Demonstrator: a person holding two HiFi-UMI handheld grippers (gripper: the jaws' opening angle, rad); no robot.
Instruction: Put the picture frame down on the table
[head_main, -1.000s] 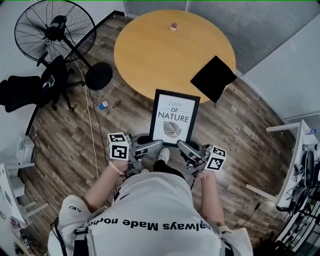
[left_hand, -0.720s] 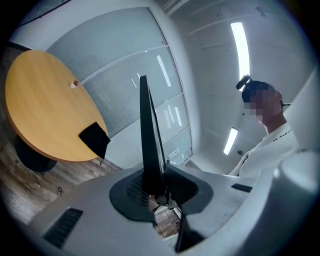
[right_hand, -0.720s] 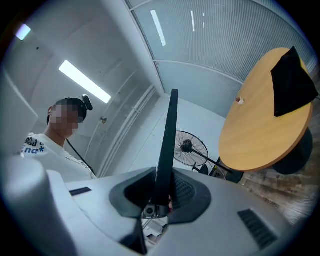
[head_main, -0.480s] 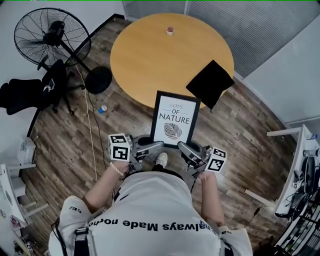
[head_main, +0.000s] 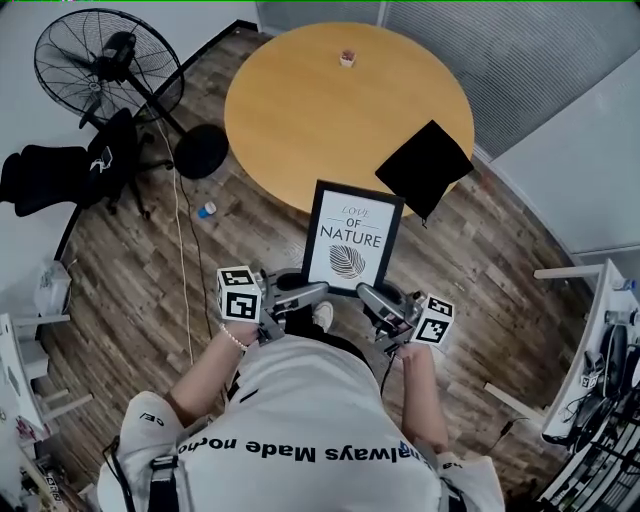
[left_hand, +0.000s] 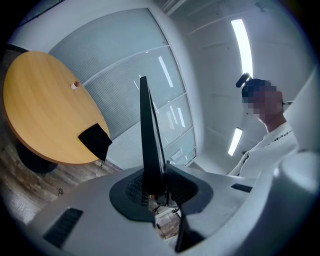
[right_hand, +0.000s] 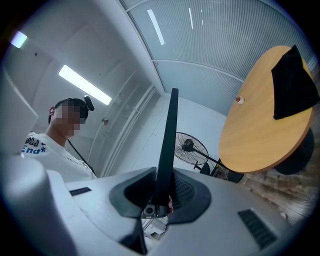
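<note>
The picture frame (head_main: 353, 238) is black with a white "Love of Nature" leaf print. It is held in the air in front of the person, its top edge over the near rim of the round wooden table (head_main: 320, 120). My left gripper (head_main: 316, 291) is shut on the frame's lower left edge and my right gripper (head_main: 364, 292) on its lower right edge. In the left gripper view the frame (left_hand: 150, 135) stands edge-on, clamped between the pads of the left gripper (left_hand: 155, 187). The right gripper view shows the frame (right_hand: 167, 140) pinched by the right gripper (right_hand: 161, 196) the same way.
A black cloth (head_main: 424, 165) hangs over the table's right rim, and a small object (head_main: 347, 57) sits near its far side. A standing fan (head_main: 105, 65) and a dark chair (head_main: 70, 170) are at the left. A blue item (head_main: 206, 210) and a cable lie on the wood floor.
Both grippers and the frame have shifted slightly toward the table, then held still. The grip on the frame is unchanged.
</note>
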